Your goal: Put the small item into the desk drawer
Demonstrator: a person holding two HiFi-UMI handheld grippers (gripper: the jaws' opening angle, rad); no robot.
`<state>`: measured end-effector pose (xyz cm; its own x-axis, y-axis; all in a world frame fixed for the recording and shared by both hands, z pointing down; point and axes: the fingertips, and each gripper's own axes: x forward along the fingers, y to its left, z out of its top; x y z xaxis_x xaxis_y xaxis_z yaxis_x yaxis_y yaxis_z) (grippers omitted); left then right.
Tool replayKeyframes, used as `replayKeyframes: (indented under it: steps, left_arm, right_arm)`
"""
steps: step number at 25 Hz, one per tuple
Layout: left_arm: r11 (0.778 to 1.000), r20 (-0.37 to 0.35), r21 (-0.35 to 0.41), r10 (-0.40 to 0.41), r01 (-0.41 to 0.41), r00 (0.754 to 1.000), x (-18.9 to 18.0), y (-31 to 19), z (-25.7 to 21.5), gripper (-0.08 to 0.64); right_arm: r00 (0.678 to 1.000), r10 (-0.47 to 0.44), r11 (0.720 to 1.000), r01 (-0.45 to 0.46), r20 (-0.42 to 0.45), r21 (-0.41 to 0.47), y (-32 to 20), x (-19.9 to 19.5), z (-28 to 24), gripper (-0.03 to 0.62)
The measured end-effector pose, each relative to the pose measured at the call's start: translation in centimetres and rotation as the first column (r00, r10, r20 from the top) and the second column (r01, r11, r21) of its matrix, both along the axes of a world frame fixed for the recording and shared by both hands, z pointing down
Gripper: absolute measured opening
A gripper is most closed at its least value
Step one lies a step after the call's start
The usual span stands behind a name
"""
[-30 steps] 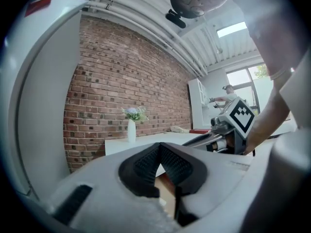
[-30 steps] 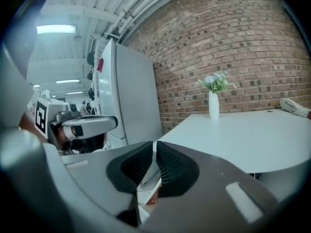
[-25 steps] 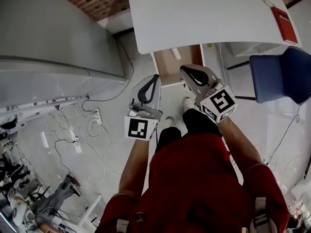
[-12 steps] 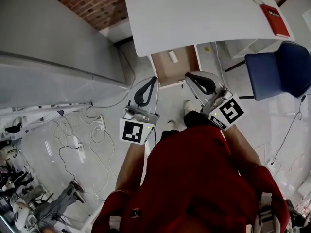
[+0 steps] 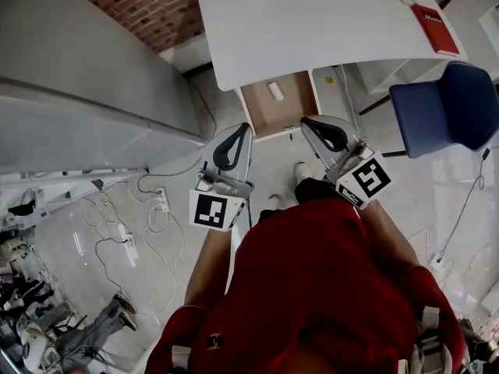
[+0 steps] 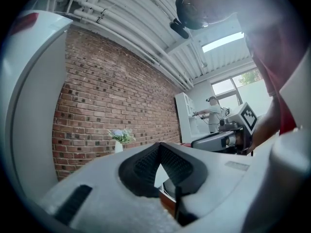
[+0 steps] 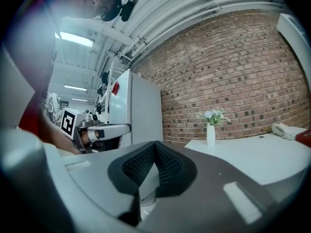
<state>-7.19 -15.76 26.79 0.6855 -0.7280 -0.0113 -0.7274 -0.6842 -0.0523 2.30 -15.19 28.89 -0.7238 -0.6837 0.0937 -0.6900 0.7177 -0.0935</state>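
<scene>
Both tools hover in front of the person, pointing to twelve o'clock. The left gripper [image 5: 238, 131] has its jaws pressed tip to tip with nothing between them. The right gripper [image 5: 309, 123] matches it, fully closed and empty.

Straight ahead at twelve, the desk drawer [image 5: 296, 106] stands pulled out from under the white desk [image 5: 327, 29]. The small item [image 5: 275, 91], a pale little cylinder, lies on the drawer floor towards the far end. So the item is in, and what's left, by my reading, is sliding that drawer home.

To do that well, keep the jaws closed as they are; they make a firm, blunt pusher. Set them against the middle of the drawer's near edge rather than a corner, so the drawer doesn't twist in its runners. Push straight towards twelve and go slowly, because that cylinder looks ready to roll. The blue chair [image 5: 444, 115], out at three o'clock, stands well apart and shouldn't interfere.
</scene>
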Motion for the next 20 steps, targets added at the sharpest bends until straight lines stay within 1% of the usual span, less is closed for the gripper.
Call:
replayKeyframes:
  steps: [13, 17, 20]
  left_arm:
    - [1.000, -0.020, -0.004, 0.008, -0.008, 1.000, -0.6, 0.7, 0.3, 0.005]
    - [1.000, -0.046, -0.013, -0.001, 0.000, 0.999, -0.7, 0.6, -0.1, 0.005]
    - [1.000, -0.030, -0.007, 0.009, -0.009, 0.999, -0.8, 0.6, 0.3, 0.005]
  right_arm:
    - [0.999, 0.026, 1.000, -0.027, -0.018, -0.015, 1.2, 0.2, 0.7, 0.011]
    - [0.999, 0.034, 0.999, -0.034, -0.025, -0.023, 1.4, 0.3, 1.0, 0.011]
    - [0.999, 0.040, 0.999, -0.041, -0.030, -0.028, 1.4, 0.4, 1.2, 0.011]
